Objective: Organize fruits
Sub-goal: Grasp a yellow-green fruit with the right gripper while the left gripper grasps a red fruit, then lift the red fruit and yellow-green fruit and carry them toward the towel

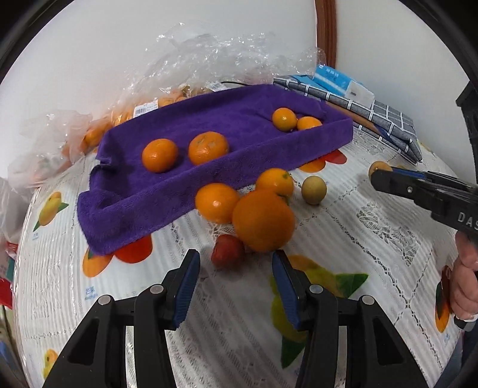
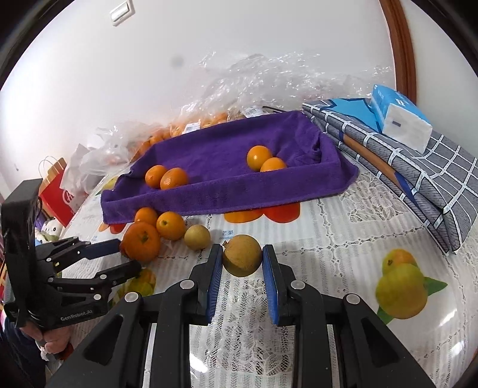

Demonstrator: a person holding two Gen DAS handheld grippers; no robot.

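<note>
We are in a home, likely a dining corner. The table wears a lace cloth (image 2: 343,253) with printed fruit under clear plastic. At twelve o'clock stand a white wall and a light switch (image 2: 122,12); at two o'clock, folded bedding (image 2: 418,179), a tissue pack (image 2: 400,119) and a wooden door frame (image 2: 400,44).
</note>
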